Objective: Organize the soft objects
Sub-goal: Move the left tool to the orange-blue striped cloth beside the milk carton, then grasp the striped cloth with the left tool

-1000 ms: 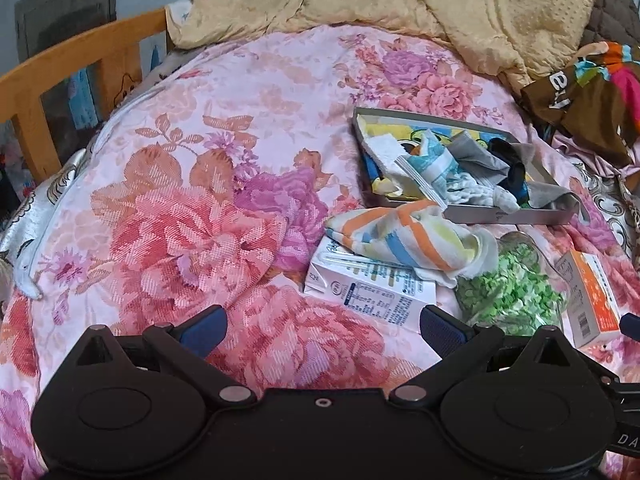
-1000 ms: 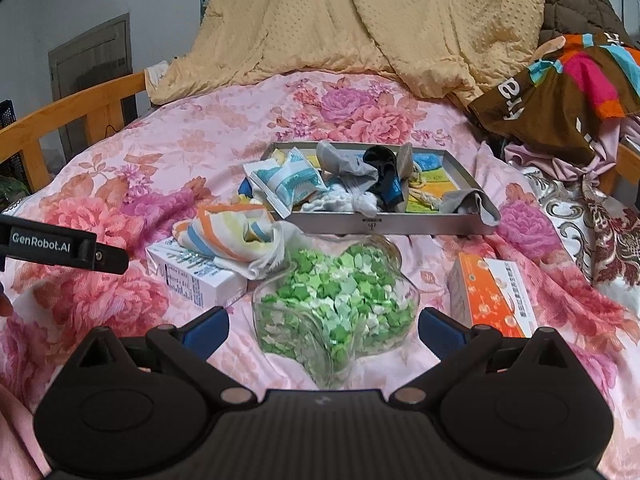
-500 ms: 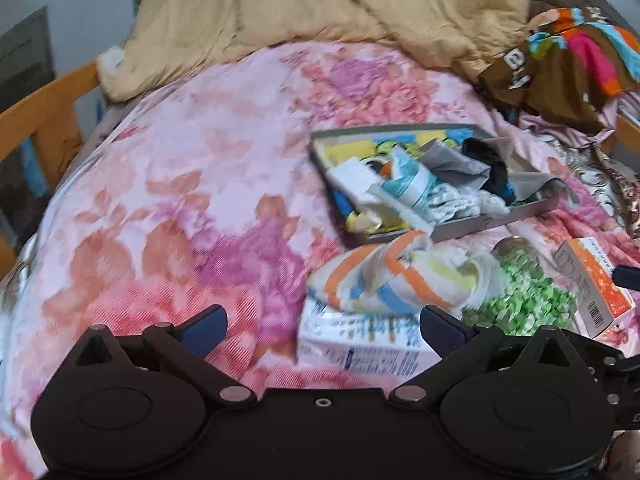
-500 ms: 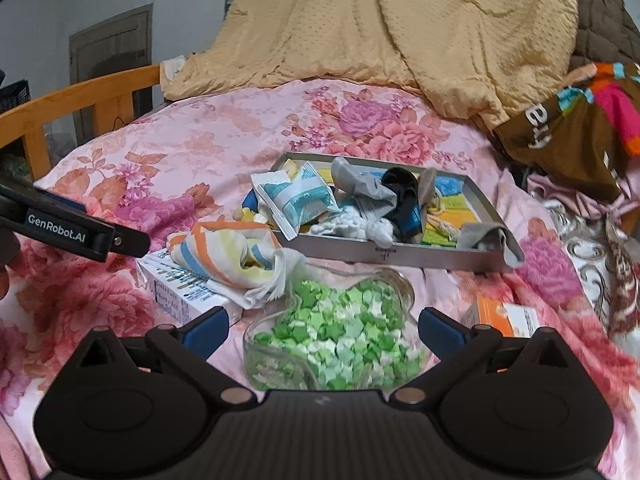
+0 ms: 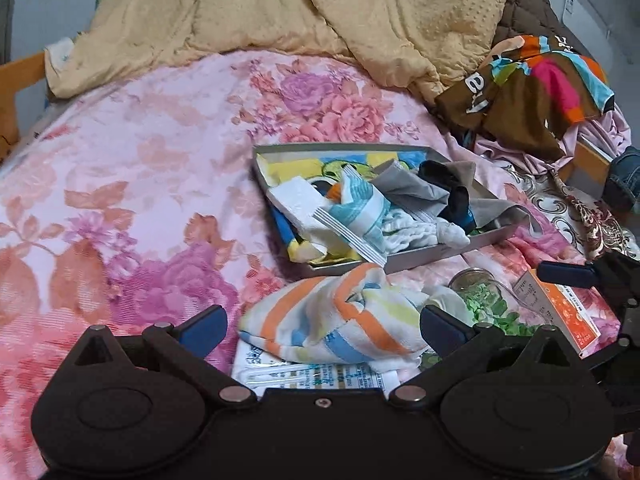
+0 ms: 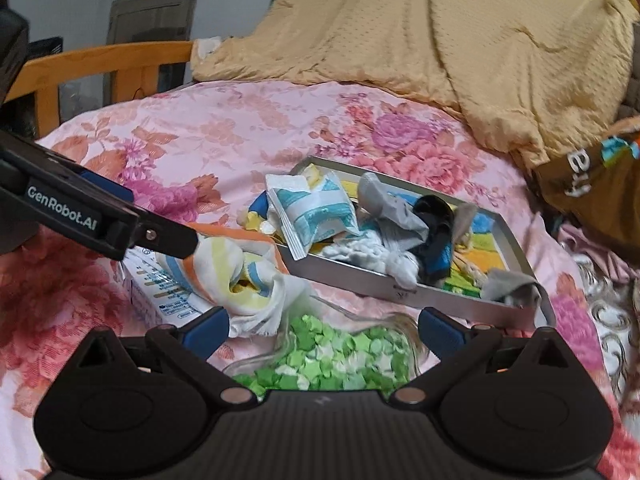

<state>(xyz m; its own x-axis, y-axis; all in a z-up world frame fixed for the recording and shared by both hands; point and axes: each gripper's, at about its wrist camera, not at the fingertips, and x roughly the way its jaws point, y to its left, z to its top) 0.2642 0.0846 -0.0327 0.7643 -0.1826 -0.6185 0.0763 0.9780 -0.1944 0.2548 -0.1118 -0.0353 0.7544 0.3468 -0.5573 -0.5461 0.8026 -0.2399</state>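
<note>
Two grippers hang over a bed spread with a pink floral quilt, both with their blue-tipped fingers spread wide and nothing between them. From the left wrist view, the left gripper frames a crumpled striped cloth in orange, blue and yellow, which lies at 6 o'clock from a grey tray and rests partly on a white carton. The tray holds a heap of soft things: a blue-and-white sachet, a grey cloth, a black item and a white knitted piece; another grey cloth drapes over the tray's wall toward 4 o'clock. At 3 o'clock from the striped cloth sits a clear jar of green paper stars, and just past it an orange box. From the right wrist view, the right gripper hovers right above the jar of green stars, with the striped cloth at 10 o'clock and the tray at 12 o'clock. One finger of the left gripper reaches in from 9 o'clock and ends just over the striped cloth. A tan blanket is bunched at the far end of the bed, and a brown garment with bright stripes lies at 2 o'clock beyond the tray.
</note>
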